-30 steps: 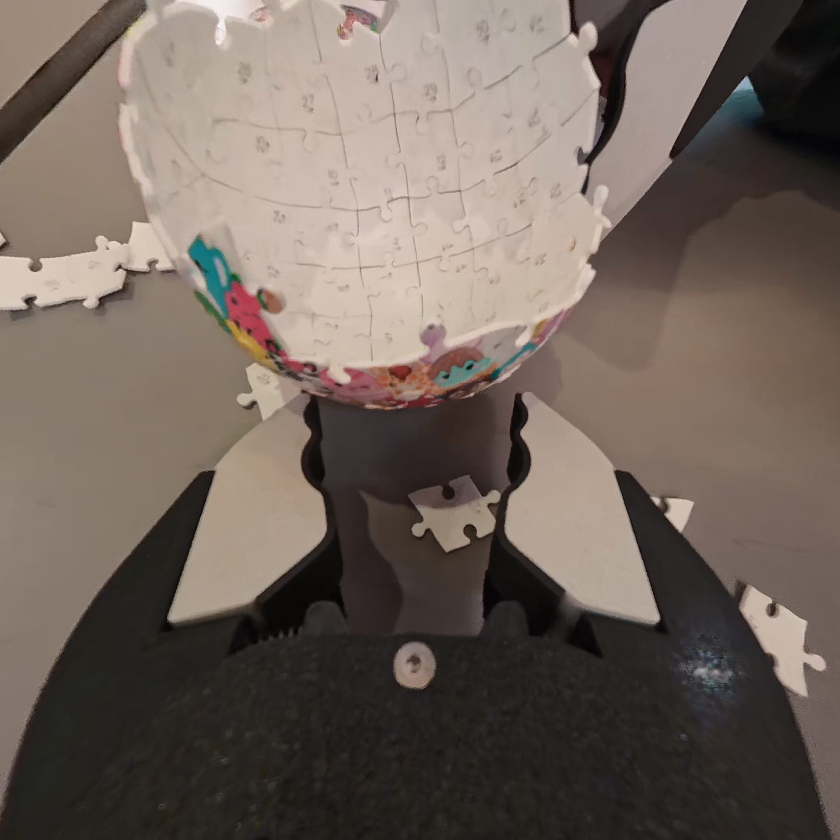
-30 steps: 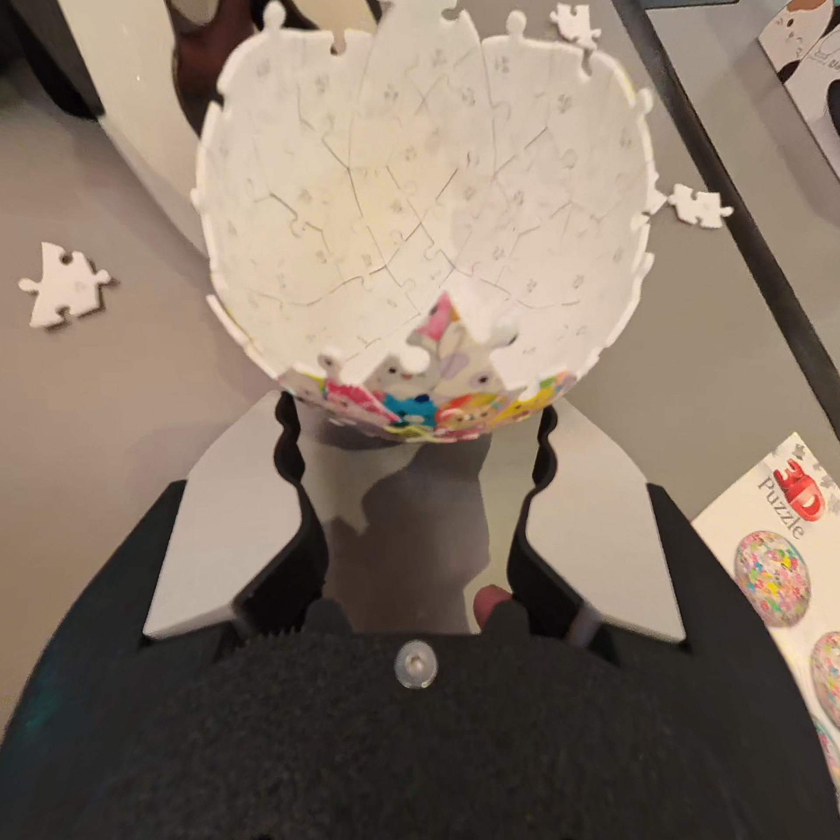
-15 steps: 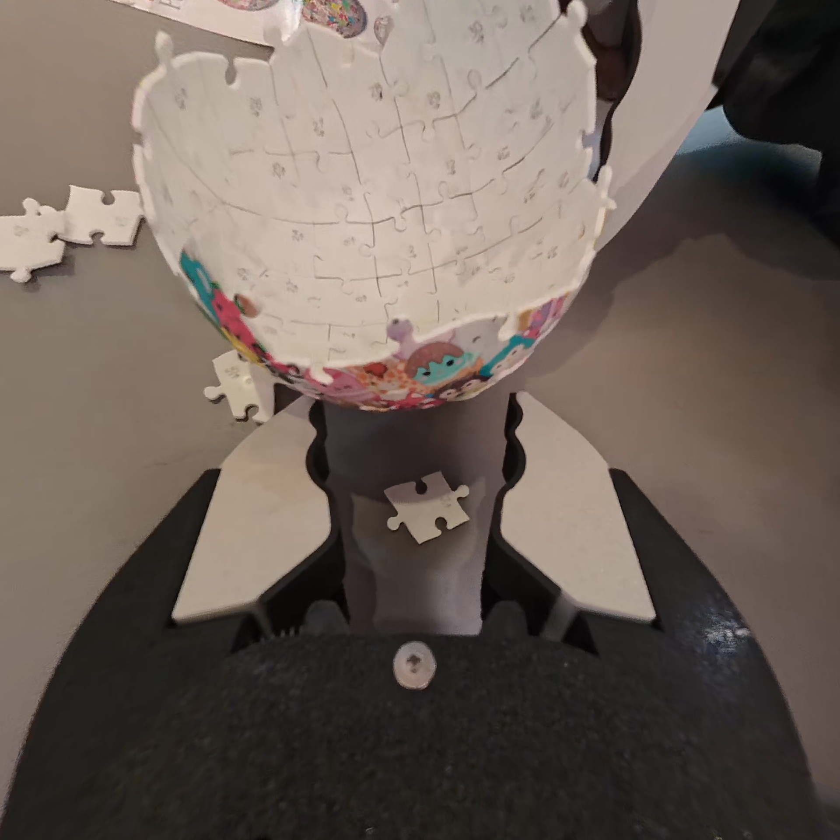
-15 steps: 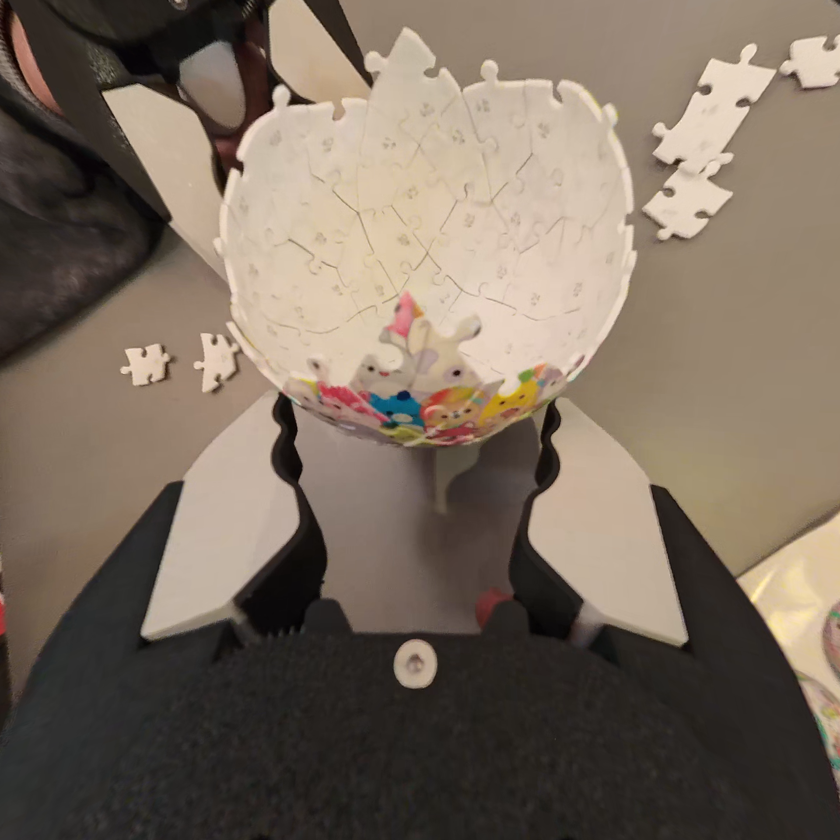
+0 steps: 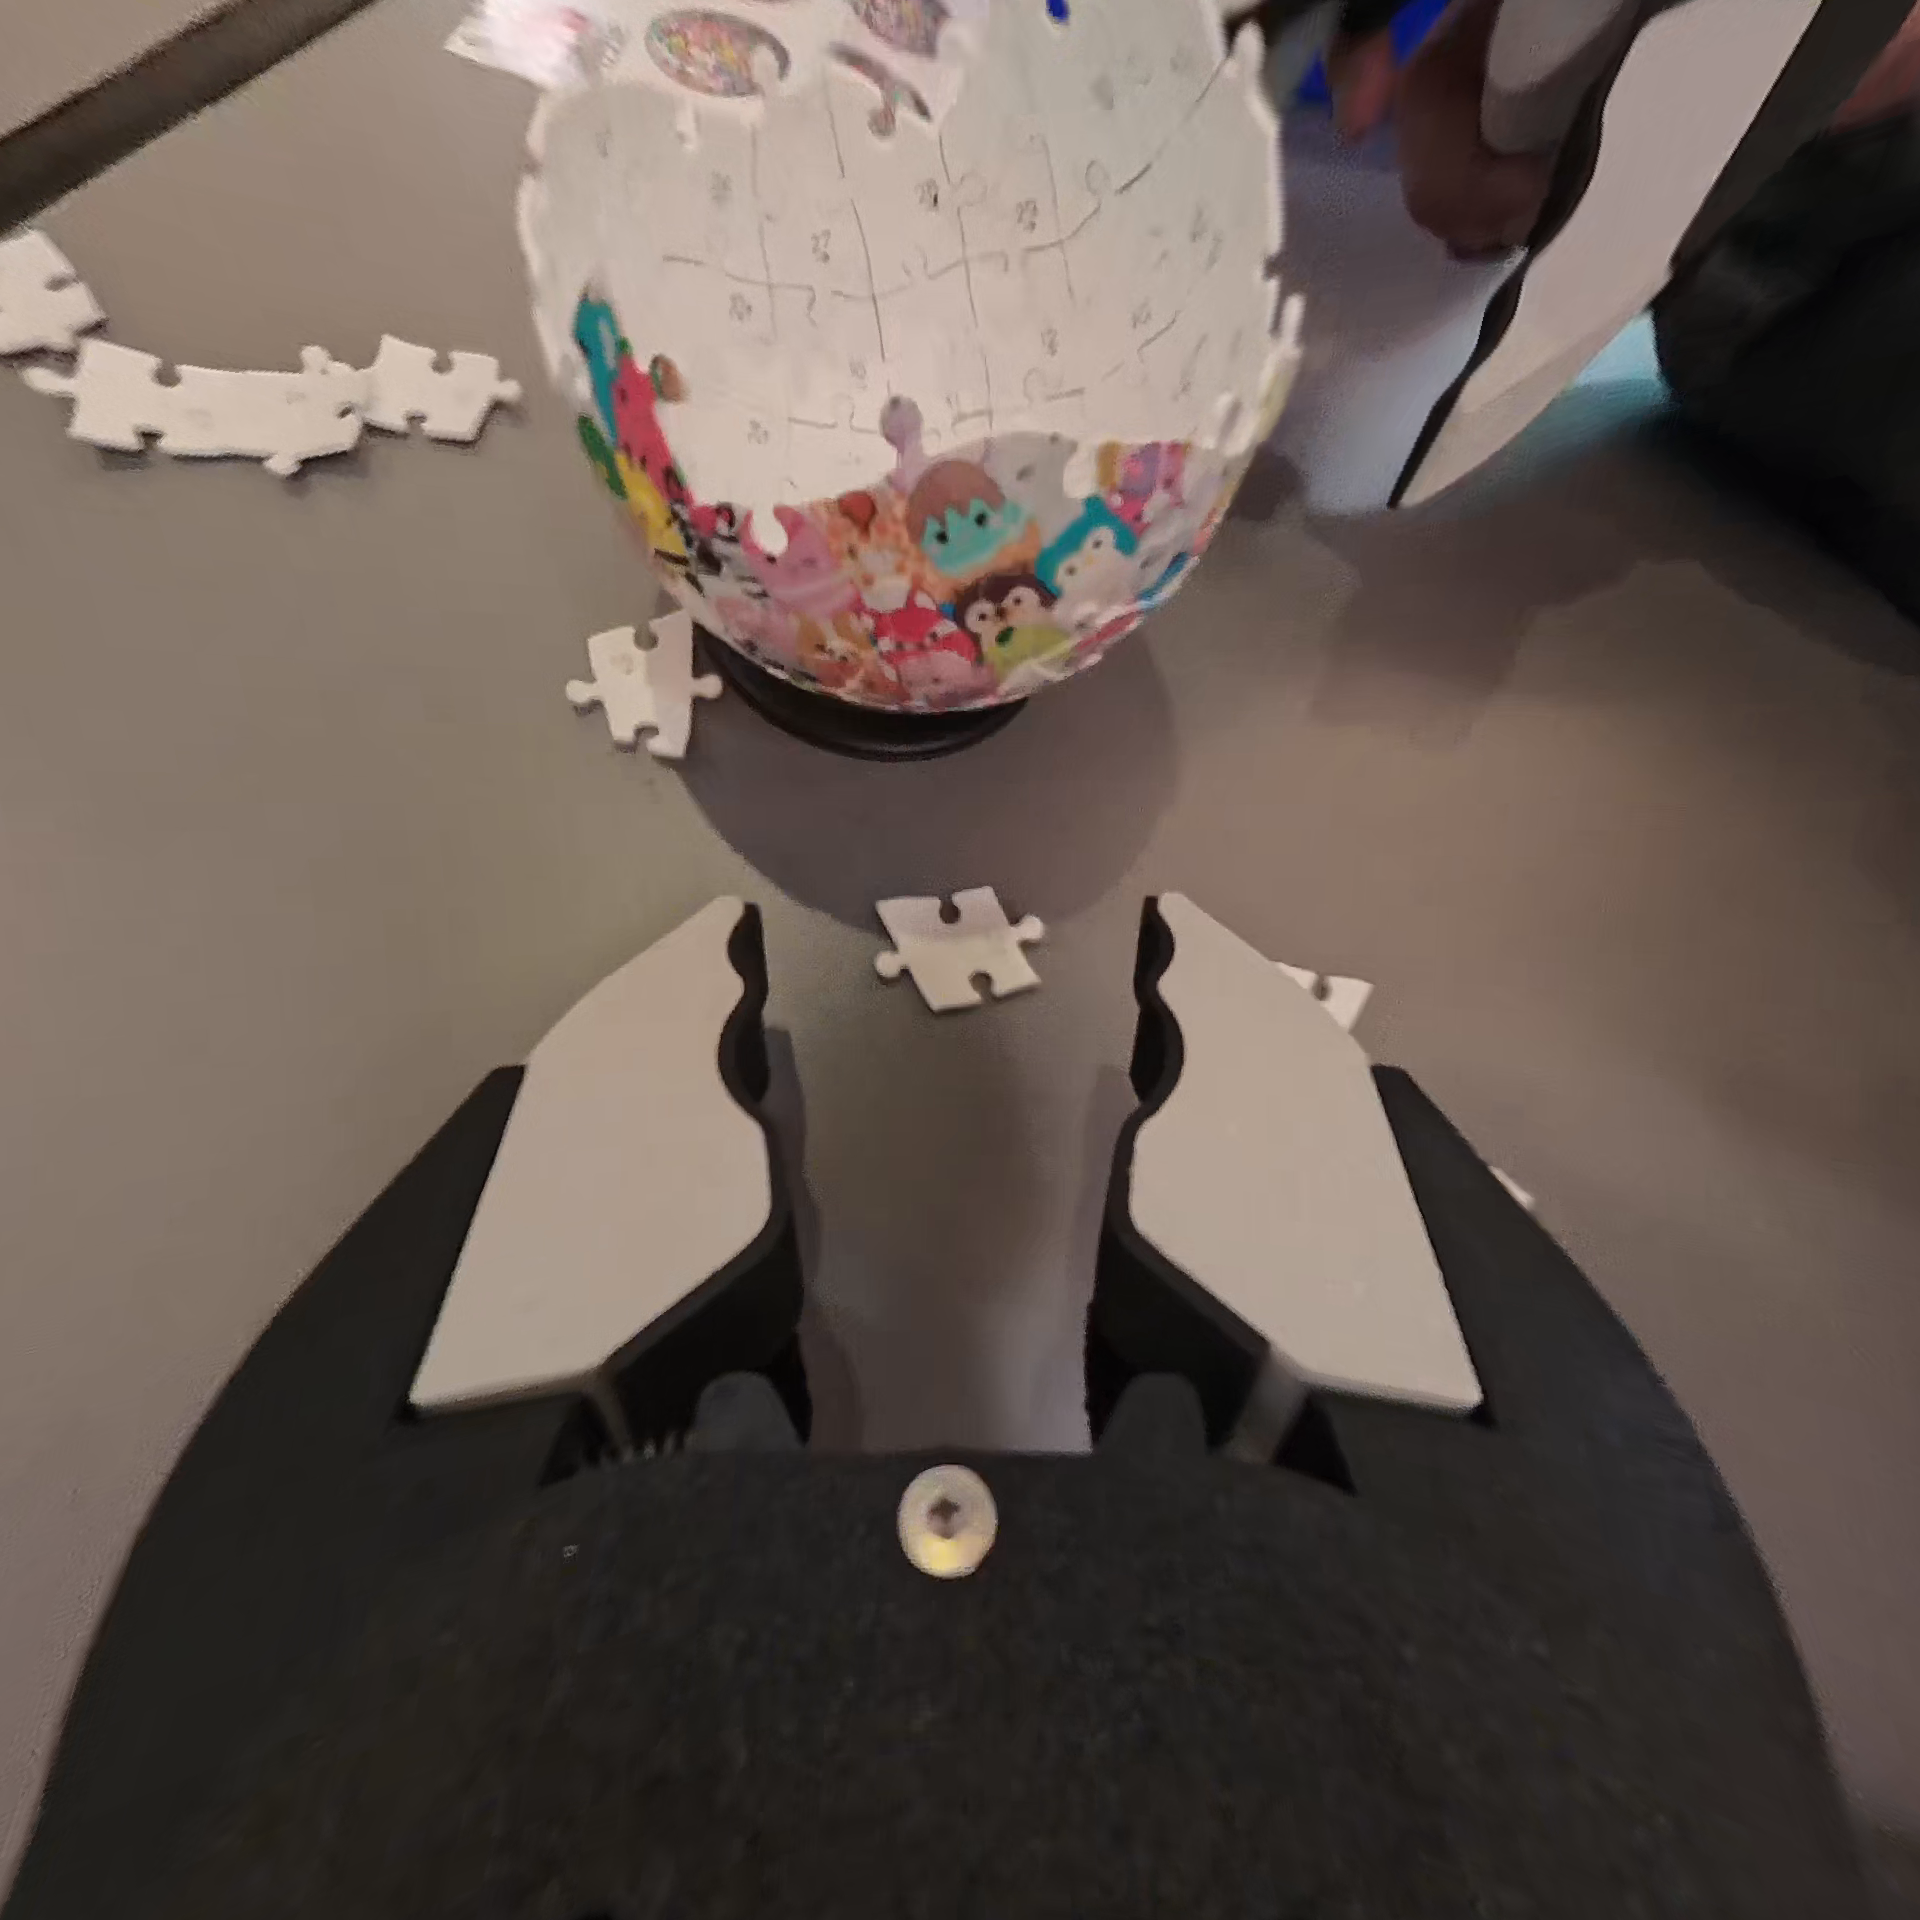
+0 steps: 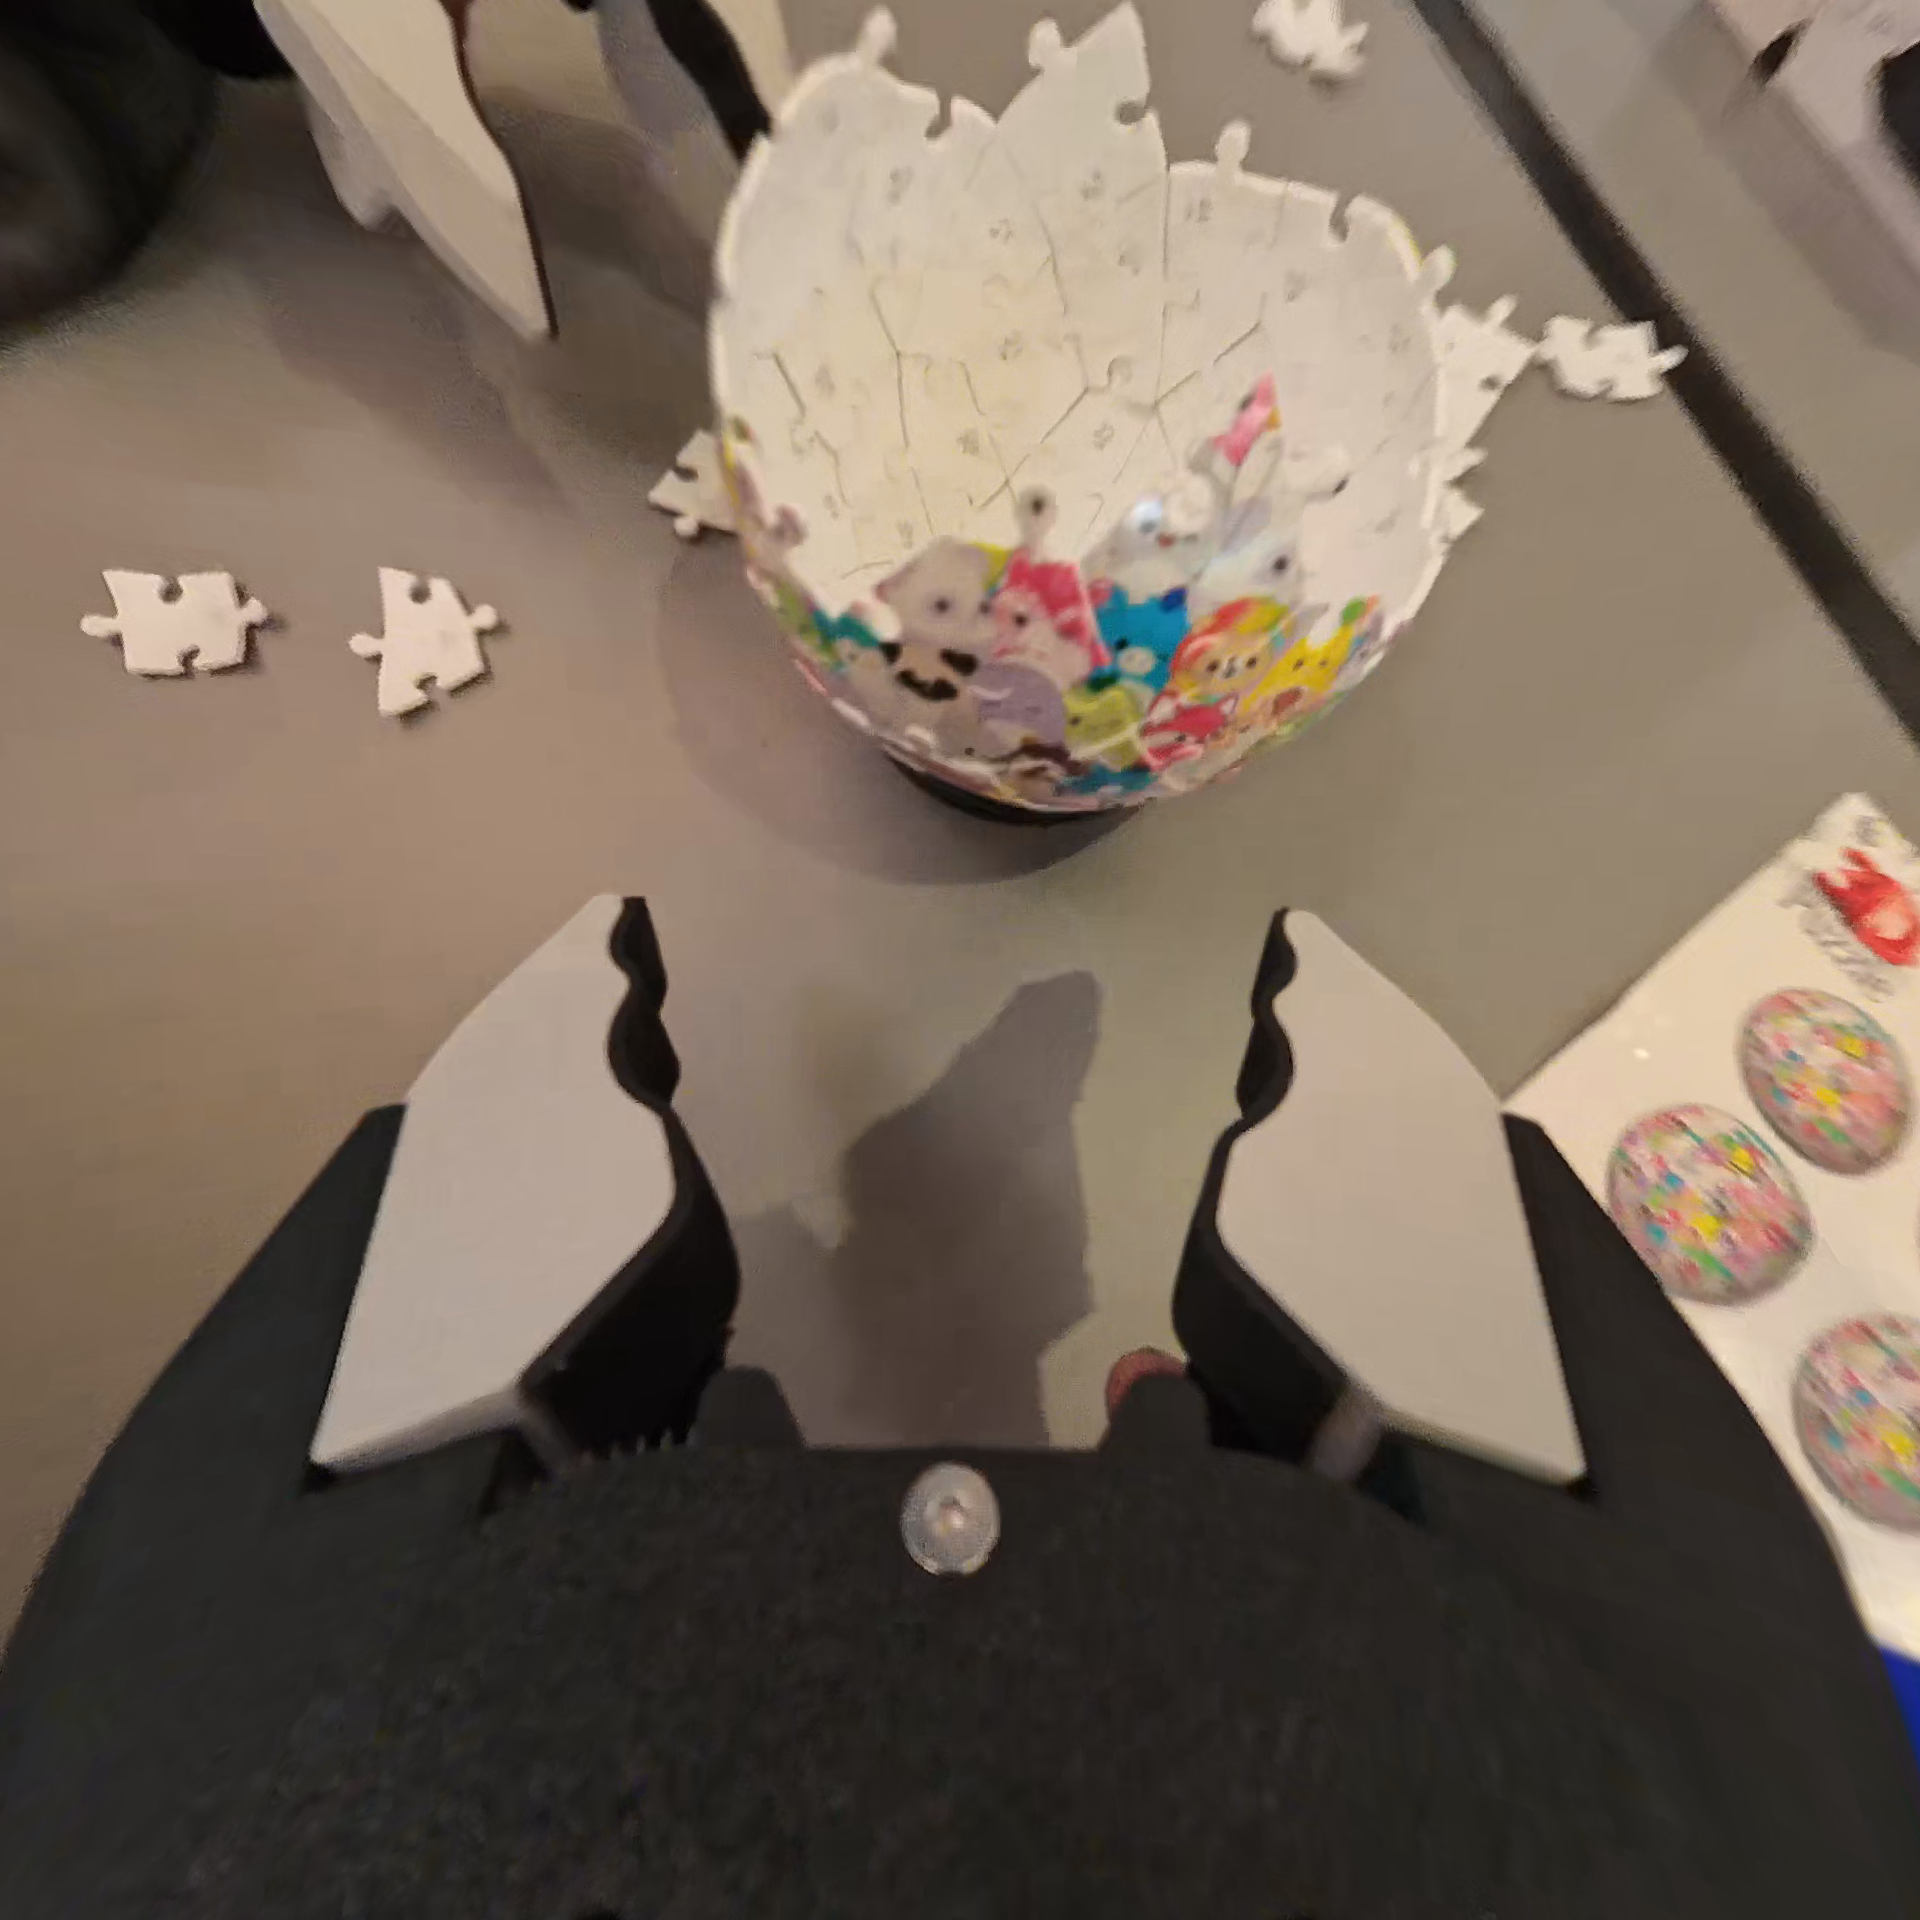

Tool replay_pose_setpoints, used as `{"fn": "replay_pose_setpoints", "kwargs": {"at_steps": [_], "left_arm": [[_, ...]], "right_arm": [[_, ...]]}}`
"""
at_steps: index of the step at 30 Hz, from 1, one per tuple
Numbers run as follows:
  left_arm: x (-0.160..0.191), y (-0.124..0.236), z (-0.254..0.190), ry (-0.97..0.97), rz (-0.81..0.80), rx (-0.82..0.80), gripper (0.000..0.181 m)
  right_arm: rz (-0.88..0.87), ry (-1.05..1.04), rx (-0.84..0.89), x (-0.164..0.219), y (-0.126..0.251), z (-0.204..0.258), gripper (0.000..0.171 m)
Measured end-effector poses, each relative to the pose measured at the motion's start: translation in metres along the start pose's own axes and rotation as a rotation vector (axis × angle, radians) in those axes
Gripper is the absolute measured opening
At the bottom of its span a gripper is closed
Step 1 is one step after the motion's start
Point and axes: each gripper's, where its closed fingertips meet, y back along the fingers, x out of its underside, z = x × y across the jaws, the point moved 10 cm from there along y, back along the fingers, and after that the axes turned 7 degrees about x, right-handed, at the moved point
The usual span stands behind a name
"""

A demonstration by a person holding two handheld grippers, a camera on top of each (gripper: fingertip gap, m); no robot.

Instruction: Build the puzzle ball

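The half-built puzzle ball [image 5: 914, 343] is an open shell, white inside and with colourful cartoon animals outside. It sits on a black ring stand [image 5: 883, 722] on the grey table, and also shows in the right wrist view [image 6: 1081, 468]. My left gripper [image 5: 948, 925] is open and empty, drawn back from the ball, with a loose white piece [image 5: 961, 948] on the table between its fingertips. My right gripper [image 6: 951, 925] is open and empty, a short way in front of the ball. The left gripper's fingers [image 6: 436, 177] show beyond the ball in the right wrist view.
Loose white pieces lie around: a joined strip [image 5: 249, 400] at the left, one [image 5: 639, 686] beside the stand, two [image 6: 291, 639] left of the ball, more [image 6: 1605, 358] at the right. A printed leaflet [image 6: 1787, 1164] with ball pictures lies at the right. A dark rail [image 6: 1683, 312] crosses behind.
Both grippers have pulled back from the ball, which now stands free on its stand. The loose piece now lies at the left gripper's fingertips instead of deep between the fingers.
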Motion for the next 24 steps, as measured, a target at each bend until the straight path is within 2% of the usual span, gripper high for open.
{"fn": "replay_pose_setpoints", "kwargs": {"at_steps": [2, 4, 8, 10, 12, 16, 18, 22, 24], "left_arm": [[0.007, 0.015, -0.014, 0.023, -0.128, 0.020, 0.063], [0.010, 0.023, -0.029, 0.012, -0.180, -0.009, 0.065], [0.006, 0.026, -0.066, -0.019, -0.163, -0.056, 0.069], [0.007, 0.024, -0.087, -0.027, -0.149, -0.058, 0.069], [0.012, 0.020, -0.108, -0.034, -0.134, -0.040, 0.069], [0.033, 0.013, -0.136, -0.046, -0.089, -0.029, 0.065], [0.044, 0.008, -0.144, -0.032, -0.061, -0.019, 0.064], [0.055, 0.003, -0.154, -0.046, -0.001, -0.037, 0.064], [0.057, 0.004, -0.157, -0.065, 0.009, -0.049, 0.064]], "right_arm": [[-0.101, -0.007, 0.072, 0.003, 0.016, 0.013, 0.097], [-0.208, 0.017, 0.139, 0.001, 0.026, 0.028, 0.087], [-0.138, 0.332, 0.193, -0.019, 0.034, 0.051, 0.078], [-0.121, 0.420, 0.123, -0.038, 0.039, 0.053, 0.071], [-0.071, 0.526, 0.040, -0.057, 0.043, 0.050, 0.057], [0.139, 0.682, -0.107, -0.092, 0.036, 0.038, 0.057], [0.258, 0.732, -0.165, -0.106, 0.024, 0.035, 0.050], [0.436, 0.775, -0.227, -0.117, -0.002, 0.029, 0.047], [0.464, 0.760, -0.259, -0.118, -0.012, 0.025, 0.044]]}}
